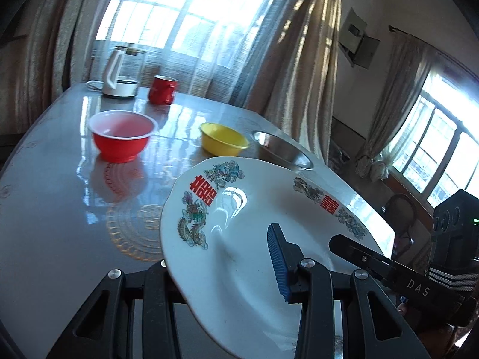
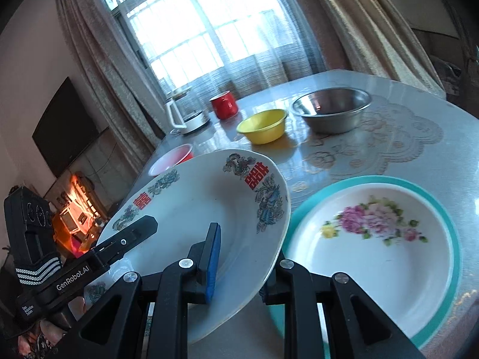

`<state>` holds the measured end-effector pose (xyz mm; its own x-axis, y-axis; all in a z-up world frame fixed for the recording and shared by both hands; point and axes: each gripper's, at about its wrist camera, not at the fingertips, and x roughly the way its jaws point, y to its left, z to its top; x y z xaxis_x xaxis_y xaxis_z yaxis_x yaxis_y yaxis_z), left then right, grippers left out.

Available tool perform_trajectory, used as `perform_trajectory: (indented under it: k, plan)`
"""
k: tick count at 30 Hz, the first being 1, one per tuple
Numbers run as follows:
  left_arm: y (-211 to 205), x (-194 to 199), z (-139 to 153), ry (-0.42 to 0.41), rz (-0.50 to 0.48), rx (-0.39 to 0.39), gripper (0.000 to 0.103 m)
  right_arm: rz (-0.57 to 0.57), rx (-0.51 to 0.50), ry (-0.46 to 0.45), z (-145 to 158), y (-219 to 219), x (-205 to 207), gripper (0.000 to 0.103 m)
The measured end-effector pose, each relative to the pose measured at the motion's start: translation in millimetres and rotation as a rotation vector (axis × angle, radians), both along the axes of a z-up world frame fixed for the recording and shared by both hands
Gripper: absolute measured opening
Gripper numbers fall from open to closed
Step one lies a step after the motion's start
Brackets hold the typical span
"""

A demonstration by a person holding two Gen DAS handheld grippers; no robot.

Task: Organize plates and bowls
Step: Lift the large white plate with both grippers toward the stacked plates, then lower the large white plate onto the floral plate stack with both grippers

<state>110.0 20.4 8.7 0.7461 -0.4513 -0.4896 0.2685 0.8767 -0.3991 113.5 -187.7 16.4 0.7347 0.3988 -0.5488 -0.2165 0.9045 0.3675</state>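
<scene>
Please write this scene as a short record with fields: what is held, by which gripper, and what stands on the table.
held item: dragon plate, lifted and tilted
left gripper: shut on its rim
right gripper: shut on the opposite rim
on table, plates: teal-rimmed flower plate
on table, bowls: red bowl, yellow bowl, steel bowl
other items: red mug, kettle

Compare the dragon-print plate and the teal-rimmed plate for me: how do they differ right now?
The dragon-print plate is lifted and tilted, gripped on opposite edges by the left hand-held gripper and the right hand-held gripper; the teal-rimmed plate lies flat on the table, ungripped. The dragon-print plate has red characters and dragons on a plain white rim; the teal-rimmed plate has pink flowers at its centre. Both are shallow and white inside.
</scene>
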Motion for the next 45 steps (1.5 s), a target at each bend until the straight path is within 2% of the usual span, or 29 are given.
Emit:
perform_trajectory:
  k: [15, 22, 29, 40, 45]
  plan:
    - [-100, 13, 0, 0.009, -0.195, 0.048, 0.040, -0.207, -0.019, -0.023, 0, -88, -29, 0.021]
    - [-134, 34, -6, 0.059, -0.249, 0.091, 0.040, -0.257, -0.001, 0.004, -12, -118, -26, 0.021]
    - [-150, 32, -11, 0.057, -0.264, 0.152, 0.040, -0.288, 0.009, 0.021, -26, -133, -23, 0.021]
    - [-152, 26, -14, 0.033, -0.264, 0.186, 0.040, -0.319, -0.026, -0.012, -27, -133, -24, 0.021]
    - [-152, 21, -17, 0.047, -0.262, 0.201, 0.037, -0.337, -0.031, 0.022, -34, -137, -23, 0.023]
